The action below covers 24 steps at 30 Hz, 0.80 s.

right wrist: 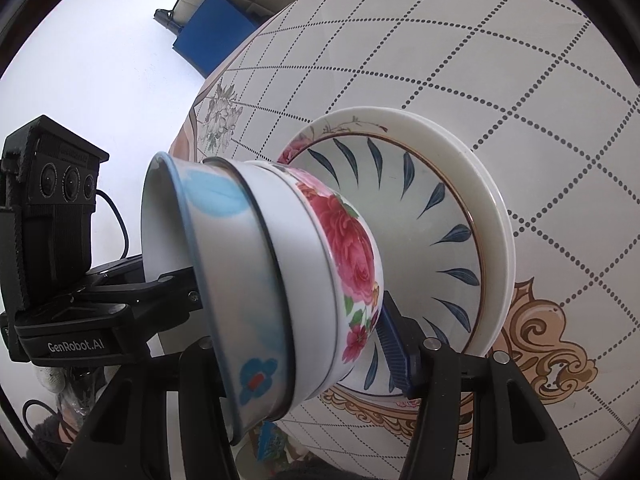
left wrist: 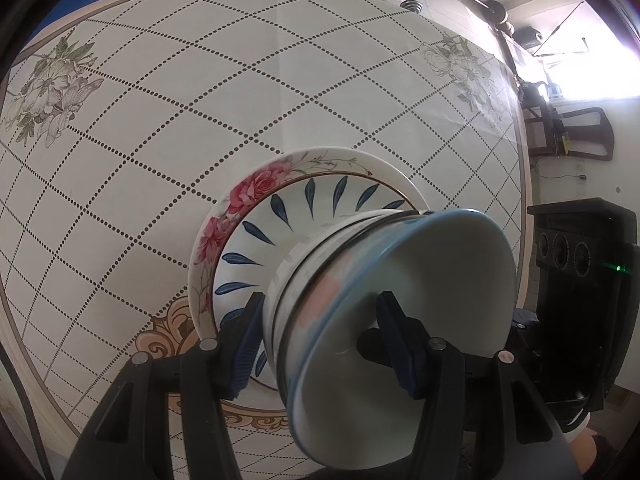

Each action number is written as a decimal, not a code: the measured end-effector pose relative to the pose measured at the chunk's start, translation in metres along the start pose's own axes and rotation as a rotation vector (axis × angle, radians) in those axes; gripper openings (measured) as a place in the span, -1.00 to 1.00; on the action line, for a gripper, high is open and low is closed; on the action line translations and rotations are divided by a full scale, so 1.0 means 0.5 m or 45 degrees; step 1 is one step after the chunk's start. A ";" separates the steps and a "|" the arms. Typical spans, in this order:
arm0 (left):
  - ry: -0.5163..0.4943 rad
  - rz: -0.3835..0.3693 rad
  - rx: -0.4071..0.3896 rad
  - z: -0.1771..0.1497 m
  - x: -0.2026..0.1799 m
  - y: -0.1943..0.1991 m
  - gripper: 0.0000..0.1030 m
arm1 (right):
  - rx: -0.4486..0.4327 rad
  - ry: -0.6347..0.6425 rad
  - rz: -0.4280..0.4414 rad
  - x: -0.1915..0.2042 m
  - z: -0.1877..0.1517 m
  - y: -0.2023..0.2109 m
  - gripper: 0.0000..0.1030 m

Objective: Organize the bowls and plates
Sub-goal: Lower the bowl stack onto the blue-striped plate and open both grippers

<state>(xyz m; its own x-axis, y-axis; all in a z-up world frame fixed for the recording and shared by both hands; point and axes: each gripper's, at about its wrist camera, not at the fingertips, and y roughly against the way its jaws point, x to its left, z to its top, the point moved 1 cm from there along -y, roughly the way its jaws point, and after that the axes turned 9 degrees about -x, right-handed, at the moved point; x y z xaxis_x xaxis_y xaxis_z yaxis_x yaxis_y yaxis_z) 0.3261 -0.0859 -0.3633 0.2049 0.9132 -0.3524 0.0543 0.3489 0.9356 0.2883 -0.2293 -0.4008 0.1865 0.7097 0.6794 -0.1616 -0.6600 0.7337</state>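
A nested stack of bowls [left wrist: 420, 280] is tipped sideways: a blue-rimmed bowl on top, a white one in the middle, a rose-patterned one [right wrist: 352, 248] at the bottom. My left gripper [left wrist: 320, 320] is shut on the stack's wall, with one pad outside and one inside the top bowl. My right gripper [right wrist: 304, 320] clamps the opposite wall; its left finger is hidden by the bowls. In the right wrist view the left gripper's finger [right wrist: 176, 276] reaches into the top bowl. The stack's base is at a blue-leaf plate [left wrist: 280, 208] lying on a rose-rimmed plate [left wrist: 224, 220]; I cannot tell whether it touches.
The plates sit on a round table [left wrist: 160, 120] under a dotted-diamond cloth, near its edge. A black box with three round lenses [left wrist: 580, 248] stands beyond the right edge. A blue box [right wrist: 212, 36] lies on the floor, with chairs and a barbell further off.
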 end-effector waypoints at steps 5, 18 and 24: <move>0.000 -0.004 0.002 -0.002 0.012 -0.007 0.03 | 0.010 -0.002 -0.012 0.026 0.011 -0.049 0.12; 0.003 0.006 0.021 0.001 0.035 -0.021 0.03 | 0.038 -0.003 -0.026 0.015 0.008 -0.072 0.12; 0.004 -0.005 0.025 0.003 0.033 -0.025 0.03 | 0.040 -0.003 -0.035 0.009 0.006 -0.067 0.12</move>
<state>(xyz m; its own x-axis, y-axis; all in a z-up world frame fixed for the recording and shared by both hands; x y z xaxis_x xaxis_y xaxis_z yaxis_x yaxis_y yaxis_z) 0.3305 -0.0755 -0.3808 0.2012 0.9127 -0.3558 0.0741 0.3480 0.9346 0.2974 -0.2046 -0.4222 0.1929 0.7270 0.6590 -0.1261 -0.6477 0.7514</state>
